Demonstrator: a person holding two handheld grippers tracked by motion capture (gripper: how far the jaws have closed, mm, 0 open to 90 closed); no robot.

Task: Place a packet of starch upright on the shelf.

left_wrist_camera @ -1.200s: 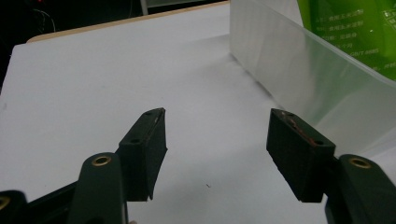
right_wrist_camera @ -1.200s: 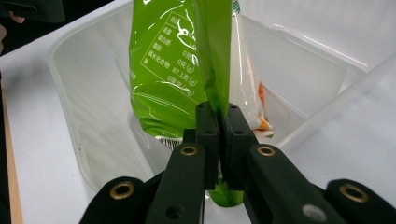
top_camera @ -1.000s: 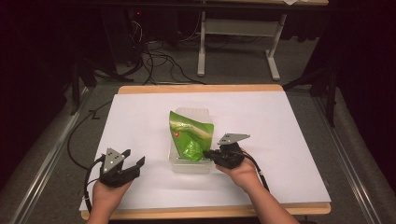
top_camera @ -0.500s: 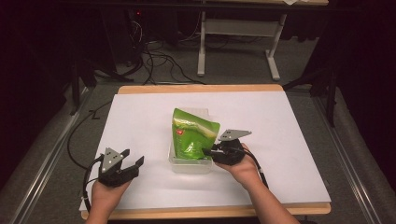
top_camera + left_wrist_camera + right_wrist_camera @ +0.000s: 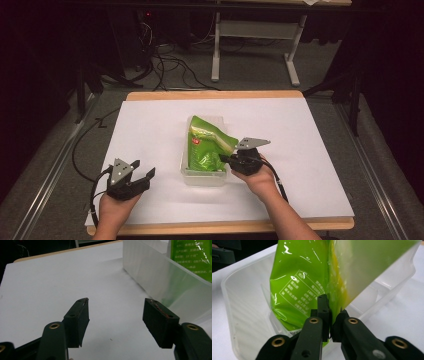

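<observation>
Clear plastic bin (image 5: 186,169) at table centre. Green snack bag (image 5: 206,147) stands tilted inside, long axis running 5 to 11 o'clock. Right gripper (image 5: 231,161) pinches its 4 o'clock edge. Left gripper (image 5: 146,176), at the bin's 8 o'clock, is spread wide and holds nothing.

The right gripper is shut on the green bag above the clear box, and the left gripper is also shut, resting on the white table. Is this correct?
Not quite. The left gripper is open: the left gripper view shows its jaws wide apart with nothing between them. The rest holds: the right gripper is shut on the green bag above the clear box.
</observation>
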